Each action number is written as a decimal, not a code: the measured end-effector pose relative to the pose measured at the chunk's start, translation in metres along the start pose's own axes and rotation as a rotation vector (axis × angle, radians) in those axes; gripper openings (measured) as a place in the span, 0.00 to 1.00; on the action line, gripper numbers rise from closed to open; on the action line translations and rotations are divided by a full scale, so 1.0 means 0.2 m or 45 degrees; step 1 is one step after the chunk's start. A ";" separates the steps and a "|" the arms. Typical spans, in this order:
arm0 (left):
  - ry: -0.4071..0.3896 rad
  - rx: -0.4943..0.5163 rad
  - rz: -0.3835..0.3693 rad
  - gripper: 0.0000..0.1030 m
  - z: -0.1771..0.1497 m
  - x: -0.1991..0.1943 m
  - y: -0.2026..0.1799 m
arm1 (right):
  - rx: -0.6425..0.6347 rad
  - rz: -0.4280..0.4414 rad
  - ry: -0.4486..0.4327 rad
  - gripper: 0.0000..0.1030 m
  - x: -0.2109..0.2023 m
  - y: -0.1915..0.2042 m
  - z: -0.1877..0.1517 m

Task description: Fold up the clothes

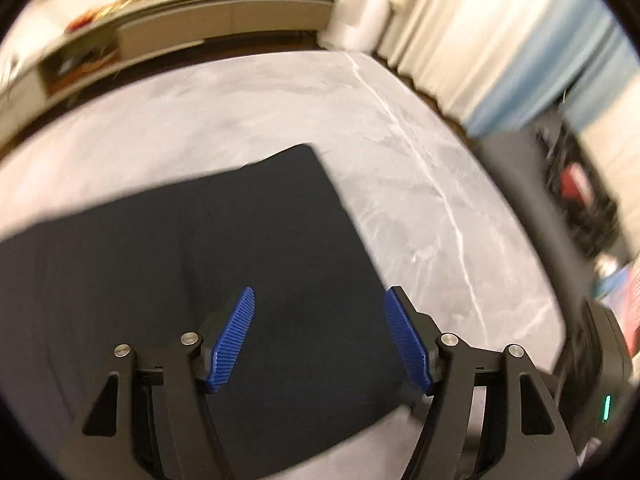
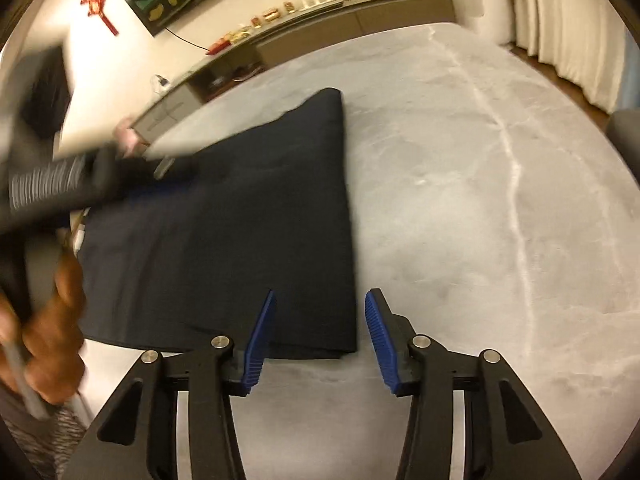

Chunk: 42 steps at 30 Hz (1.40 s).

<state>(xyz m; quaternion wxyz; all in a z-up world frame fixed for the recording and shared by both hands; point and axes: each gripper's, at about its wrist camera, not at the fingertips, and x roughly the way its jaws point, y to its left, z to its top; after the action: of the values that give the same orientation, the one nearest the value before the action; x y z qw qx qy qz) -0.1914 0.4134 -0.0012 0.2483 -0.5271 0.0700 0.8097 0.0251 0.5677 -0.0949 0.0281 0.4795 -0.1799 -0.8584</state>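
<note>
A dark navy garment [image 1: 192,264] lies flat, folded into a rough rectangle, on a grey marbled surface [image 1: 420,168]. My left gripper [image 1: 319,304] is open and empty, hovering over the garment's right part. In the right wrist view the garment [image 2: 240,232] stretches away to the far left. My right gripper [image 2: 320,304] is open and empty above the garment's near right corner. The left gripper's body [image 2: 52,184] and the hand holding it show blurred at the left edge, over the garment's left side.
A long low cabinet [image 2: 320,28] with small items runs along the far wall. White curtains [image 2: 568,20] hang at the right. A dark chair [image 1: 532,216] stands by the surface's right edge. The grey surface extends to the right of the garment.
</note>
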 end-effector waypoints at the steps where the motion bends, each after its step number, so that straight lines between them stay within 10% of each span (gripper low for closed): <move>1: 0.018 0.041 0.037 0.69 0.04 0.05 -0.06 | 0.013 0.004 0.004 0.47 0.03 0.01 0.01; 7: 0.086 0.125 0.254 0.65 0.08 0.33 -0.20 | -0.002 0.023 -0.019 0.47 0.06 0.01 0.01; 11: 0.043 0.100 0.211 0.16 0.07 0.33 -0.12 | -0.090 -0.032 -0.016 0.31 0.08 0.06 0.00; 13: 0.057 0.094 0.113 0.11 0.08 0.30 -0.08 | -0.100 -0.034 0.004 0.10 0.10 0.06 0.00; 22: -0.194 -0.187 -0.245 0.10 0.01 -0.24 0.51 | -0.194 0.301 -0.220 0.05 -0.16 0.37 0.05; 31: -0.169 -0.518 -0.134 0.21 -0.35 -0.18 1.16 | -0.406 0.432 0.004 0.18 0.21 0.93 -0.01; 33: -0.163 -0.588 -0.115 0.28 -0.40 -0.14 1.24 | -0.398 0.403 0.106 0.33 0.30 0.92 -0.01; 42: -0.204 -0.571 -0.129 0.31 -0.52 -0.18 1.24 | -0.239 0.273 0.035 0.33 0.36 0.66 0.16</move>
<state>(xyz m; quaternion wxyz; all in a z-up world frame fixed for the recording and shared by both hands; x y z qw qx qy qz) -0.2131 0.1477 -0.0501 0.1702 -0.5060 -0.1579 0.8307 -0.0572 0.4372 -0.0942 0.1669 0.4645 -0.1488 -0.8569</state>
